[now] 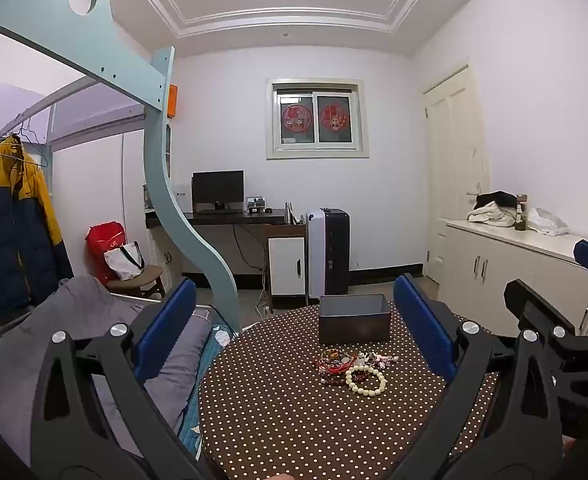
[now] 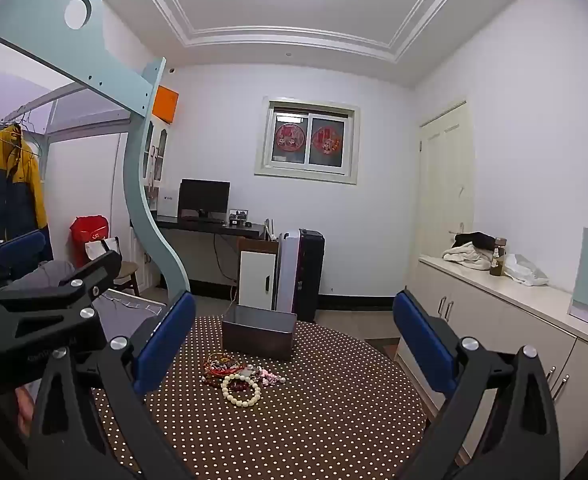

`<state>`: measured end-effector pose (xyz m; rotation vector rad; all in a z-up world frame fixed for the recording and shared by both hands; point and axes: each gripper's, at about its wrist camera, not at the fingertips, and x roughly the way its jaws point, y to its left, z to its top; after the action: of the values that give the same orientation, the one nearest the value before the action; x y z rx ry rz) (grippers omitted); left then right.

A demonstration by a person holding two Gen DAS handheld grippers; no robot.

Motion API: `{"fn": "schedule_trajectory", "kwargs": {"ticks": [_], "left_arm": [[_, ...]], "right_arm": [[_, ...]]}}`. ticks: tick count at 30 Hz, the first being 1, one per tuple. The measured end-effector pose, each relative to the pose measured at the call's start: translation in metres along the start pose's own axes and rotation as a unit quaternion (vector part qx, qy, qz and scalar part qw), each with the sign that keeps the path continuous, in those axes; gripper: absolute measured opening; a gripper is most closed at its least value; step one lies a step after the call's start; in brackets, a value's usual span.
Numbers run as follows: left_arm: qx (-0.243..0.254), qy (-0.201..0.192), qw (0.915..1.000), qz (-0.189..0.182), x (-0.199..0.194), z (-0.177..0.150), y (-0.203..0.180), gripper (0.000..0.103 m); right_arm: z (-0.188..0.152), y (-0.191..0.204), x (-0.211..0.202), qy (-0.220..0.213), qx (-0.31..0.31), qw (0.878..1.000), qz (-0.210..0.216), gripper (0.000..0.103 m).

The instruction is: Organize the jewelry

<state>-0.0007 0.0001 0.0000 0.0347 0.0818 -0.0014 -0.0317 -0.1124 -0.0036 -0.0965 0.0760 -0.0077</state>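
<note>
Jewelry pile (image 1: 349, 364): a small tangle of beaded bracelets and red cords lying loose on the round table, near its middle and just on the near side of the box.
Cream bracelet (image 1: 365, 379): a ring of pale round beads at the nearest edge of the pile, lying flat, overlapping a darker red strand; it is the easiest piece to tell apart.
Pink and red pieces (image 2: 268, 376): small and knotted together; how many items there are cannot be told.
Dark box (image 1: 353, 319): open-topped and rectangular, standing upright just behind the pile; its inside looks empty as far as can be seen.
Table (image 1: 278, 412): covered in a brown cloth with white dots, bare apart from the pile and the box.
Left gripper (image 1: 295, 328): held level and well back from the pile, blue pads spread wide, nothing between them.
Right gripper (image 2: 294, 344): also level and well back, jaws fully apart and empty; the pile sits between its fingers in the right wrist view but far ahead of them.
Step in hand: the very start, by my judgement; nothing is picked up and nothing is in the box.
Next move calls for: one gripper dropping forward and tilting down to the cream bracelet, closing on one side of its ring, and lifting gently so tangled cords do not drag along.
Risk: beads may roll or slip from the pads.
</note>
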Motion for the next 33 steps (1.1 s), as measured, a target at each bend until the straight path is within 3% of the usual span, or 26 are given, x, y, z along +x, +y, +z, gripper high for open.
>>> {"fn": "schedule_trajectory", "kwargs": {"ticks": [33], "left_arm": [[0.002,0.009,1.0,-0.001,-0.005,-0.004,0.007,0.097]], "right_arm": [[-0.011,0.004,0.009,0.011,0.003,1.0,0.001,0.095]]}}
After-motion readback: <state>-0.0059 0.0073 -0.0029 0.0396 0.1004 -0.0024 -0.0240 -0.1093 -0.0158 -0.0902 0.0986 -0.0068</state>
